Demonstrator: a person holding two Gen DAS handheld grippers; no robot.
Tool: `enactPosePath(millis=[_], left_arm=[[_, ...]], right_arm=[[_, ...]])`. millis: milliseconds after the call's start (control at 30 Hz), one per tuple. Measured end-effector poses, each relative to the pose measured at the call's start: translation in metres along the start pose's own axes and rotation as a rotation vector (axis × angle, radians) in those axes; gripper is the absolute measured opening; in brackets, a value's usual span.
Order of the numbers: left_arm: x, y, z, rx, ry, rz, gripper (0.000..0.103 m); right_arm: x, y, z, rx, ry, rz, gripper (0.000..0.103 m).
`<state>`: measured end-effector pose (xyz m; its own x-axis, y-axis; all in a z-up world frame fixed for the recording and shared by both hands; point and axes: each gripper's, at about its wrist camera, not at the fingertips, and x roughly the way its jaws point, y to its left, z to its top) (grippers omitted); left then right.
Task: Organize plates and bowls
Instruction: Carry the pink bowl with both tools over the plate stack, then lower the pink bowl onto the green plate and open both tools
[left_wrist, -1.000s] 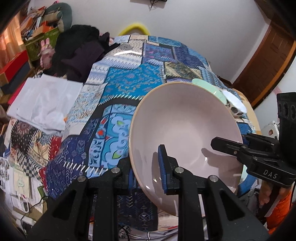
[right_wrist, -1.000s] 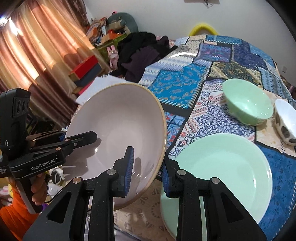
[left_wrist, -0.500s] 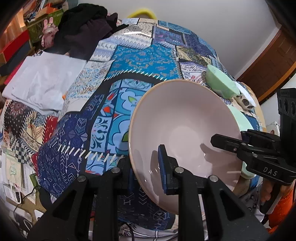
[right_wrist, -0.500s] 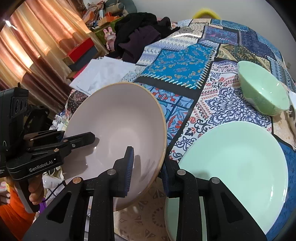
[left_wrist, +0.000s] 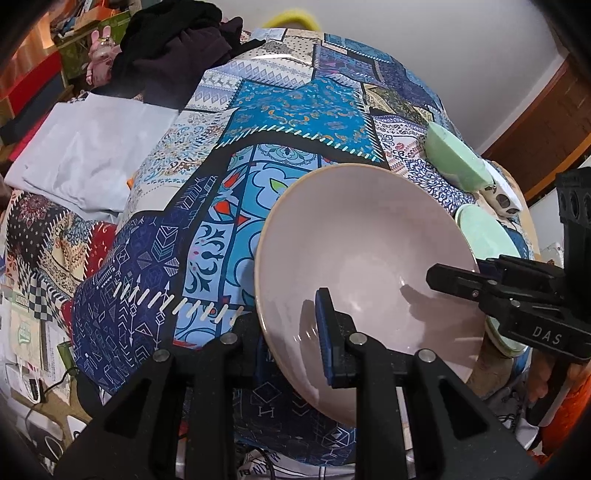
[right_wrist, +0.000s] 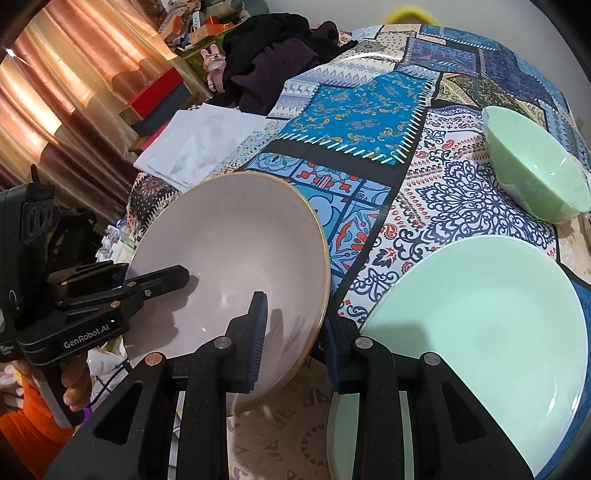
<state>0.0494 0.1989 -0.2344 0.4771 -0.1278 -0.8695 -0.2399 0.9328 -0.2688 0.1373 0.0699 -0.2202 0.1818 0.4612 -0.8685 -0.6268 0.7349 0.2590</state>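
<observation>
Pink bowl (right_wrist: 229, 258) gripped at opposite rims by left tongs (left_wrist: 291, 339) and right tongs (right_wrist: 293, 332); mint plate (right_wrist: 480, 325) at 3 o'clock, nearer right tongs.

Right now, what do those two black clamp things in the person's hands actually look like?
Both are matte black plastic with silver screw heads and ribbed blue pads on the fingertips. The left gripper carries white "GenRobot.AI" lettering; the right gripper reads "DAS". Each has a boxy black block with small round holes at the back. An orange sleeve shows below the left handle.
</observation>
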Motion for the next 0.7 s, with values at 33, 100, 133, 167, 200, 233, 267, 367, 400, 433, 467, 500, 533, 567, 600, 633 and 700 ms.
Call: enactPosePath(millis=[33, 100, 133, 167, 200, 233, 267, 367, 400, 433, 467, 500, 533, 567, 600, 633, 700], left_arm=[[0.0, -0.001, 0.0, 0.004, -0.002, 0.007, 0.022], [0.001, -0.003, 0.0, 0.008, -0.006, 0.022, 0.022], [0.001, -0.003, 0.0, 0.009, -0.007, 0.026, 0.022], [0.001, -0.003, 0.0, 0.007, -0.007, 0.026, 0.022], [0.001, -0.002, 0.0, 0.003, -0.006, 0.025, 0.022], [0.0, -0.002, 0.001, -0.003, -0.007, 0.025, 0.022], [-0.001, -0.002, 0.001, -0.004, -0.01, 0.029, 0.022], [-0.008, -0.002, 0.001, 0.0, -0.026, 0.052, 0.023], [-0.011, -0.002, 0.002, -0.001, -0.033, 0.06, 0.023], [-0.015, -0.002, 0.003, -0.004, -0.04, 0.065, 0.023], [-0.018, -0.001, 0.004, -0.008, -0.047, 0.069, 0.023], [-0.021, -0.001, 0.005, -0.011, -0.052, 0.073, 0.024], [-0.025, 0.0, 0.006, -0.015, -0.061, 0.08, 0.025], [-0.028, 0.0, 0.007, -0.016, -0.069, 0.084, 0.026], [-0.032, -0.001, 0.009, -0.016, -0.077, 0.09, 0.026], [-0.036, -0.002, 0.01, -0.015, -0.087, 0.094, 0.027], [-0.043, -0.005, 0.013, -0.008, -0.106, 0.099, 0.032]], right_arm=[[-0.001, 0.0, 0.0, 0.001, -0.003, -0.001, 0.027], [-0.003, -0.002, 0.001, 0.004, -0.008, 0.0, 0.028], [-0.004, -0.003, 0.0, 0.007, -0.009, 0.002, 0.028], [-0.005, -0.003, 0.0, 0.009, -0.012, 0.005, 0.028], [-0.006, -0.004, 0.0, 0.01, -0.014, 0.006, 0.028], [-0.007, -0.004, 0.0, 0.01, -0.017, 0.006, 0.028], [-0.009, -0.004, -0.001, 0.011, -0.023, 0.007, 0.028], [-0.014, -0.005, -0.001, 0.012, -0.034, 0.012, 0.028], [-0.016, -0.005, -0.001, 0.012, -0.038, 0.013, 0.028], [-0.017, -0.005, -0.001, 0.012, -0.042, 0.014, 0.028], [-0.02, -0.006, -0.002, 0.012, -0.05, 0.016, 0.028], [-0.023, -0.006, -0.002, 0.012, -0.056, 0.018, 0.028], [-0.026, -0.006, -0.002, 0.01, -0.062, 0.021, 0.028], [-0.03, -0.007, -0.001, 0.009, -0.073, 0.024, 0.028], [-0.034, -0.007, -0.001, 0.006, -0.082, 0.023, 0.028], [-0.039, -0.007, -0.001, 0.001, -0.097, 0.019, 0.028], [-0.05, -0.008, 0.0, -0.006, -0.124, 0.014, 0.028]])
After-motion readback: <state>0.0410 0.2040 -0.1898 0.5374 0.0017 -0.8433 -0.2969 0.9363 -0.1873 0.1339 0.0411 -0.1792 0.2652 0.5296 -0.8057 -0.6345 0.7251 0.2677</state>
